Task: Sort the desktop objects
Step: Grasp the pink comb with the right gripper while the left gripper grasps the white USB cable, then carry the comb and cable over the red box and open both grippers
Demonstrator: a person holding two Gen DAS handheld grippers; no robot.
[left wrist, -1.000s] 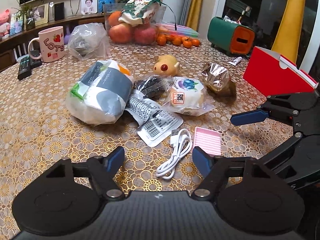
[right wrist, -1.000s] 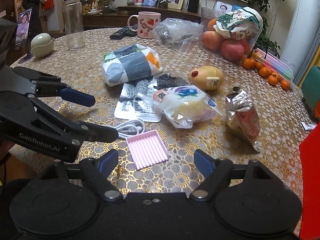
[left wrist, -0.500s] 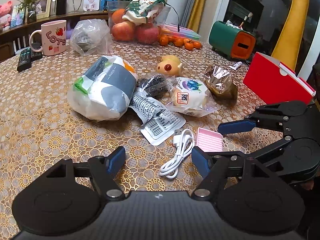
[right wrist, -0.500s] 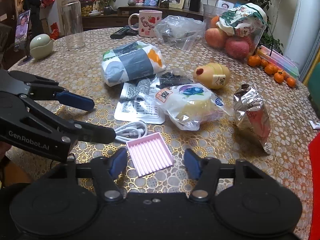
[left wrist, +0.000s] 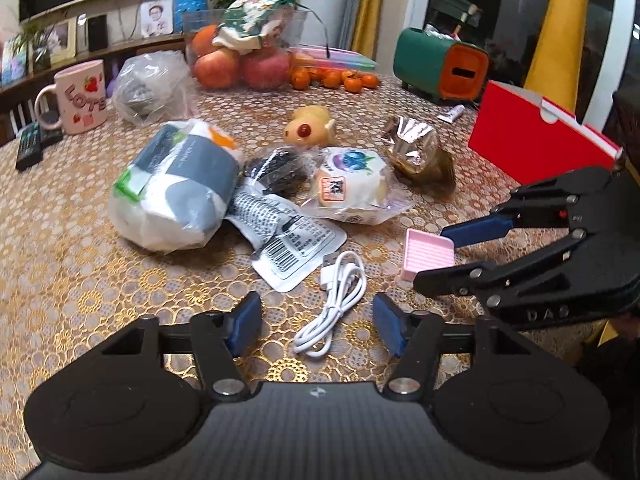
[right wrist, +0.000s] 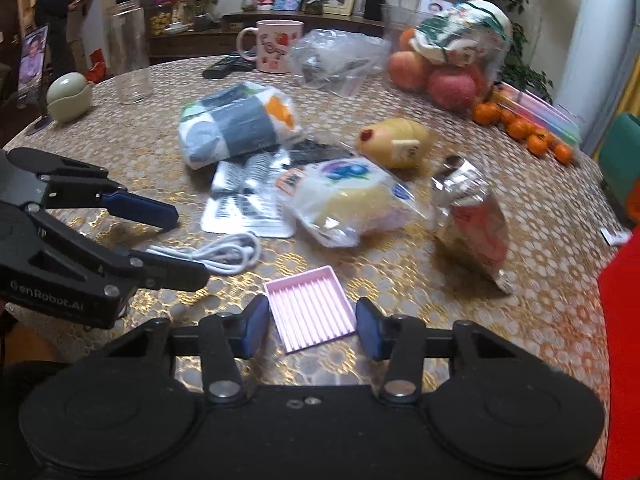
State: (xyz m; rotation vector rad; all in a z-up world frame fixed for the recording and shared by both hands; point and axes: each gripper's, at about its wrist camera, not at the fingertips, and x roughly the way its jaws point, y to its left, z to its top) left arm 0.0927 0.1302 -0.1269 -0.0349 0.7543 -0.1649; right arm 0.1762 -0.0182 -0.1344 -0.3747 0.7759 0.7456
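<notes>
Nearest of all, the right gripper [right wrist: 312, 326] has just been closing on the small pink ribbed plastic tray [right wrist: 310, 312], and its blue pads now stand against the tray's two side walls; seen from the left wrist, the tray [left wrist: 428, 250] sits tipped with one edge raised off the table, so it looks gripped. It is likely light and stiff, with thin, smooth walls, so a hold low across the walls should carry it, though it may pivot or slip if squeezed off-centre. Beside it, the left gripper [left wrist: 316, 326] has also been narrowing its jaws, yet they remain apart, straddling the near end of the coiled white USB cable [left wrist: 334, 306] without pressing it. That cable is limp and light; taking it across the bundled middle of the coil would probably keep the loops from trailing. Both lie near the front edge of the round table under a gold lace-patterned cloth [left wrist: 80, 280]. Farther on rest a flat silver barcode pouch [left wrist: 288, 240], a clear-wrapped round bun with a blue label [left wrist: 350, 184] that is soft and crushable, a crinkly foil snack bag [left wrist: 416, 148], and a plump grey-and-white plastic pack [left wrist: 180, 192].
</notes>
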